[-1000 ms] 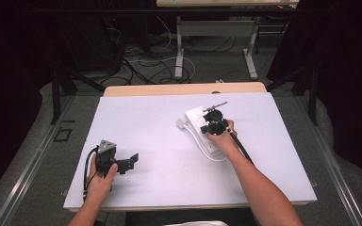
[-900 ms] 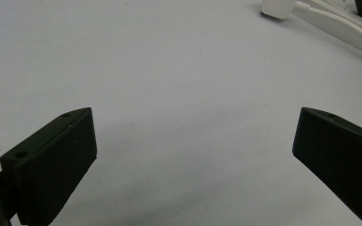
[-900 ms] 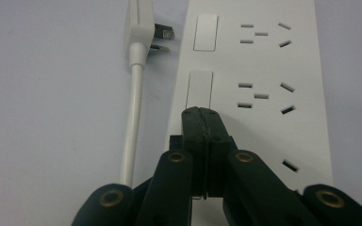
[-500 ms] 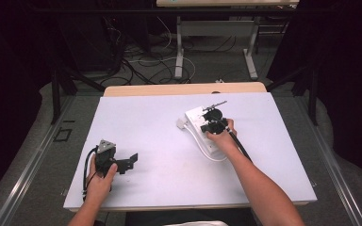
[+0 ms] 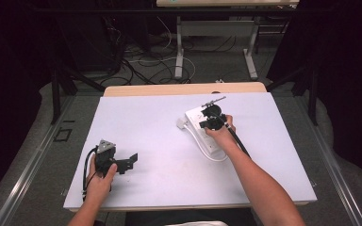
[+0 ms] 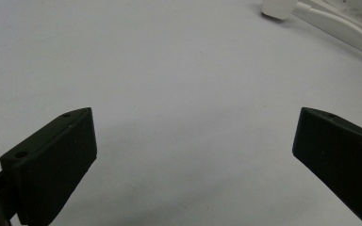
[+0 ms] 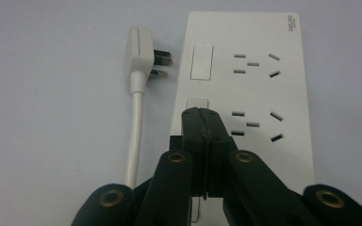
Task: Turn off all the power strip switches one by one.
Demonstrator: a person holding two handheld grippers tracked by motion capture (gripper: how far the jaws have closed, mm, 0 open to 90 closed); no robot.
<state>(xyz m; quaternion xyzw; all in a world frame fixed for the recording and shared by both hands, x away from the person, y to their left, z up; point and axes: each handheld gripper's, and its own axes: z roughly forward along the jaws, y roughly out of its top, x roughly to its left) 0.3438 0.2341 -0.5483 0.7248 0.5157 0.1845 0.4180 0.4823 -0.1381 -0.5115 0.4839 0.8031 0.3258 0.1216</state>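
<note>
Right gripper (image 7: 201, 115) jaws pressed together, tips on rocker switch (image 7: 197, 104) of white power strip (image 7: 264, 89) at table's far right. Left gripper (image 6: 193, 155) spread wide, idle on bare table. Risk — closed tips skid off switch, shoving unheld strip into loose plug (image 7: 139, 56).

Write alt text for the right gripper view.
The right gripper, jaws closed together, has its tips at a rocker switch on a white plastic power strip. A white flat plug on its cord lies beside the strip on the pale table.
</note>
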